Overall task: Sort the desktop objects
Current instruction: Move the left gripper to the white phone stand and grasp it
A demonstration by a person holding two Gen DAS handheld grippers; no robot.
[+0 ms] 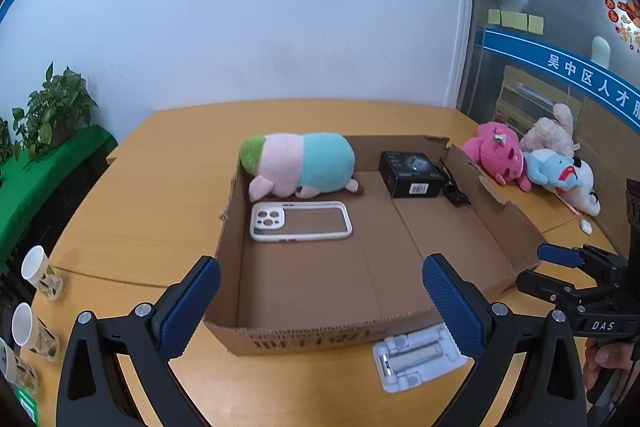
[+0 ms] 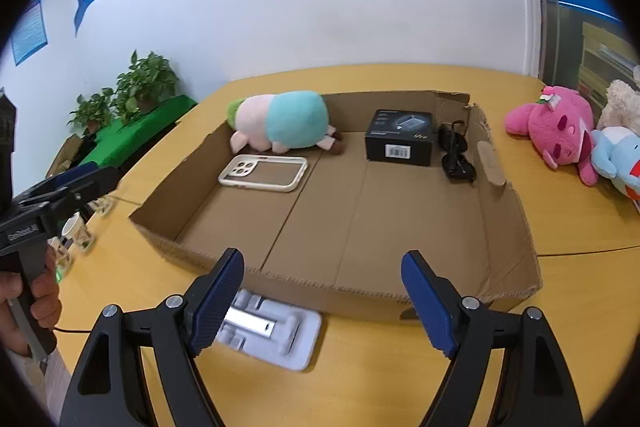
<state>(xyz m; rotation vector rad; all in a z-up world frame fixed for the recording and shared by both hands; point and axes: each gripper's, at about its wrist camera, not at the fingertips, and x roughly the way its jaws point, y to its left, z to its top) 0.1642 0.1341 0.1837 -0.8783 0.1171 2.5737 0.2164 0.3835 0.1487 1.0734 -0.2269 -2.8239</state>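
A shallow, open brown cardboard box (image 1: 400,259) sits in the middle of the yellow wooden desk (image 1: 152,211), its near wall low and its right wall torn and ragged. Inside, at the far left, lies a soft plush toy with a green head, pink middle and turquoise rear (image 1: 298,167), and just in front of it a white-rimmed clear phone case (image 1: 301,221) lies flat on the box floor. At the far right of the box stands a small black retail carton with a barcode label (image 1: 411,174), with a pair of black glasses (image 1: 454,185) just beside it against the right wall. On the desk outside the near wall of the box lies a white folding phone stand (image 1: 418,357), flat and untouched. The left claw (image 1: 320,307) hovers above the near edge of the box with its blue-padded fingers wide apart and nothing between them. The right claw (image 2: 323,301) hangs likewise over the near edge, fingers spread and empty, with the stand just below its left finger. At the far right of the desk rest a pink plush bear (image 2: 556,131), a beige plush toy (image 1: 550,131) and a light-blue and white plush toy (image 1: 562,175). Patterned paper cups (image 1: 40,273) lie at the near left edge, and green potted plants (image 2: 132,87) stand beyond on a green-covered surface.
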